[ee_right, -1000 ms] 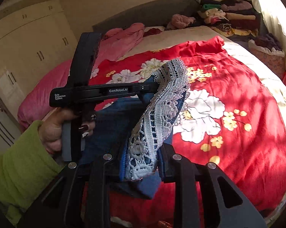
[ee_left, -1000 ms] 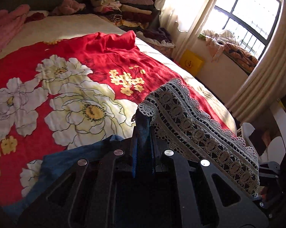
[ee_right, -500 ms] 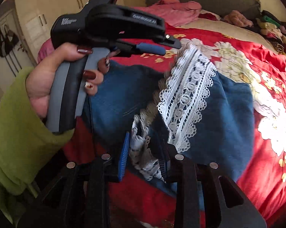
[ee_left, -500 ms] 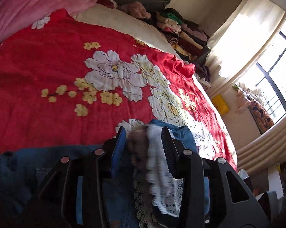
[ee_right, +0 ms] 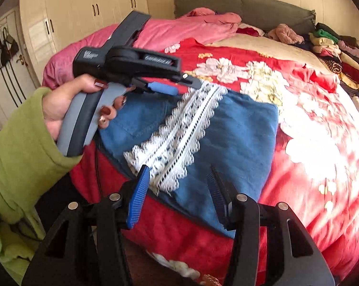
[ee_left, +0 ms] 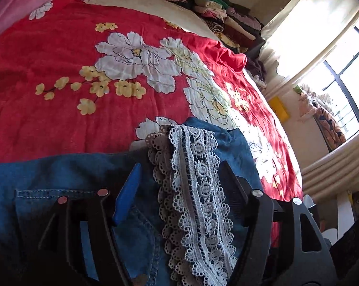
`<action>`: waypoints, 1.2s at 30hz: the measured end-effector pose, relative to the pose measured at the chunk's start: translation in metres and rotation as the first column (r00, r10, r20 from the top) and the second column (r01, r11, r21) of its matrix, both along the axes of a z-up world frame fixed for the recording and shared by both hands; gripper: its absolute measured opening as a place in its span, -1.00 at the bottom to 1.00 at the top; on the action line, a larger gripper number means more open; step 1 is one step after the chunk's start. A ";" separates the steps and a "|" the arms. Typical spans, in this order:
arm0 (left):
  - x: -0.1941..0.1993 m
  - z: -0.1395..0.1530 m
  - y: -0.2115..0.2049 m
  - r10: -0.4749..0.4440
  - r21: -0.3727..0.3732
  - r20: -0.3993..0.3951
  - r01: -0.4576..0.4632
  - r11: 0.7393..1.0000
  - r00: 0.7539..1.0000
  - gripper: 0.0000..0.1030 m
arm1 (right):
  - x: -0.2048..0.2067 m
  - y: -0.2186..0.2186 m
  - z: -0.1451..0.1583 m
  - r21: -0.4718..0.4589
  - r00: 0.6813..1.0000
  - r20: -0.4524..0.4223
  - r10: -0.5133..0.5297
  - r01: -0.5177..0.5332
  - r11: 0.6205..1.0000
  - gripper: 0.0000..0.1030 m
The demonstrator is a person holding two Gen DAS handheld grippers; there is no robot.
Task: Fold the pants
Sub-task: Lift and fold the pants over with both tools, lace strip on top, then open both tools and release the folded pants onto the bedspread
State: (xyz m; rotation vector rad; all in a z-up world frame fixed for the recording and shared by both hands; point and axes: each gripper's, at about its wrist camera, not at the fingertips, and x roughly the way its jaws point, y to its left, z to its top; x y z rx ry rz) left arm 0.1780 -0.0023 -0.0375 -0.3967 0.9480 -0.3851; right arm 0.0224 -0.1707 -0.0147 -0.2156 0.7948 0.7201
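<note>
Both tongs, left [ee_left: 179, 178] and right [ee_right: 178, 186], hang released over lace-trimmed denim pants [ee_right: 239, 131], already folded on the bed [ee_right: 310, 166], with perhaps only tidying left.

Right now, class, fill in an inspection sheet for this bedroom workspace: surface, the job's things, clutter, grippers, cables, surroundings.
Surface: bed with red floral cover.
Job's things: blue denim pants lying folded on the cover, white lace trim on top.
Clutter: stacked clothes at the far corner; pink blanket by the headboard.
Grippers: left gripper open over the lace; right gripper open, above the pants' near edge.
Cables: thin dark cord beside the bed edge.
Surroundings: wardrobe, window, curtain.
</note>
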 end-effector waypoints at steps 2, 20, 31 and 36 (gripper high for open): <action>0.008 -0.005 -0.008 -0.007 0.026 -0.014 0.007 1.000 1.000 0.18 | -0.004 0.004 -0.004 -0.009 1.000 -0.006 0.024 -0.024 1.000 -0.06; 0.012 -0.001 0.000 0.031 0.069 0.026 -0.033 0.997 0.999 -0.77 | 0.001 0.076 -0.041 -0.114 0.988 -0.012 0.151 -0.151 0.982 -0.67; -0.012 0.012 0.008 0.037 0.109 0.069 -0.044 0.993 0.997 -0.27 | -0.006 0.047 -0.016 0.053 0.988 -0.062 0.140 -0.137 0.989 -0.22; -0.041 0.035 0.013 0.051 0.148 0.144 -0.073 0.986 0.988 -0.15 | 0.007 0.008 -0.001 0.073 0.999 -0.031 0.030 -0.027 0.997 -0.14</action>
